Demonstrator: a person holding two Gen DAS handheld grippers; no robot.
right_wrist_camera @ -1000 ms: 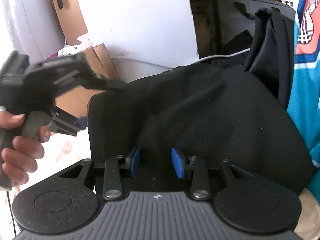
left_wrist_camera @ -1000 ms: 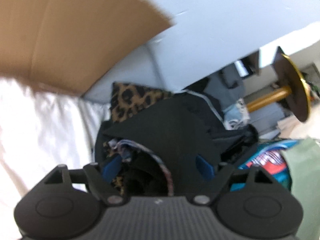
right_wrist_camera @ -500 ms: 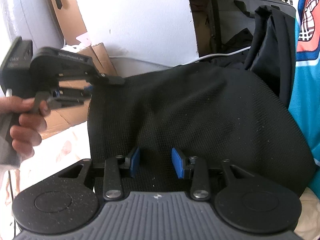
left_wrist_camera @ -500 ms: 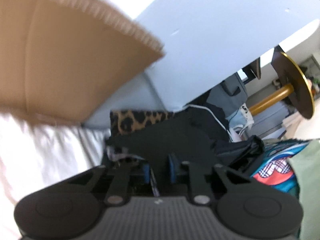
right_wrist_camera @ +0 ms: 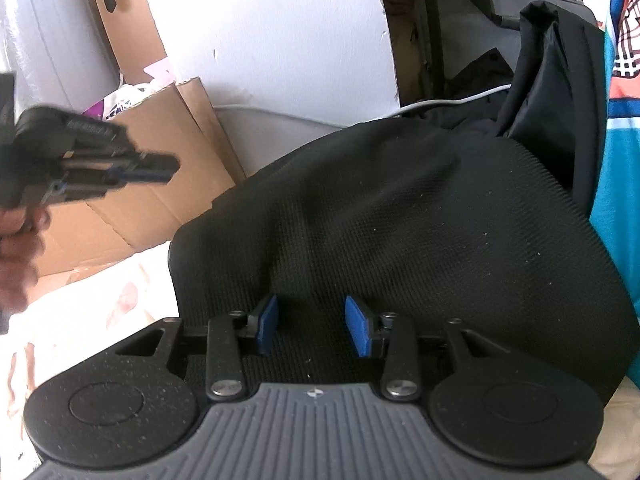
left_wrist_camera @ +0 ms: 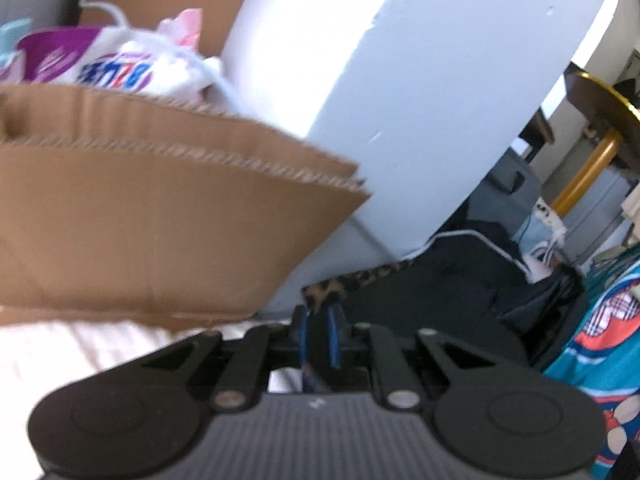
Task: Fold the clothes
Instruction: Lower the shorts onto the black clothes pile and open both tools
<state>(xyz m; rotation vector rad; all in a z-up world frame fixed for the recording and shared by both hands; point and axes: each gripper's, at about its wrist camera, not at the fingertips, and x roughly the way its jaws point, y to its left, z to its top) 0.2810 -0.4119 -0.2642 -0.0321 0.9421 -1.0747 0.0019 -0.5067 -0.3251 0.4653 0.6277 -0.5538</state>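
Observation:
A black knit garment (right_wrist_camera: 400,220) lies spread over a pile of clothes, its near left corner hanging onto the white sheet (right_wrist_camera: 100,300). My right gripper (right_wrist_camera: 312,326) rests low over its near edge, blue pads (right_wrist_camera: 268,324) apart, with flat fabric showing between them and no pinch. My left gripper (right_wrist_camera: 160,168), held by a hand (right_wrist_camera: 16,248), hovers up and left of the garment's corner, clear of it. Its fingers are together and nothing hangs from them. In the left wrist view the left gripper (left_wrist_camera: 318,332) has its pads nearly touching, with the black garment (left_wrist_camera: 440,300) beyond.
A cardboard box (left_wrist_camera: 160,220) holding plastic packs stands close on the left against a white wall panel (left_wrist_camera: 420,100). A leopard-print cloth (left_wrist_camera: 352,284) and a dark jacket (right_wrist_camera: 552,80) lie behind the garment. A teal patterned garment (right_wrist_camera: 616,160) fills the right edge.
My left gripper went from wide open to shut at the garment's left corner, then rose and drew away to the left without the cloth. The right gripper stayed put.

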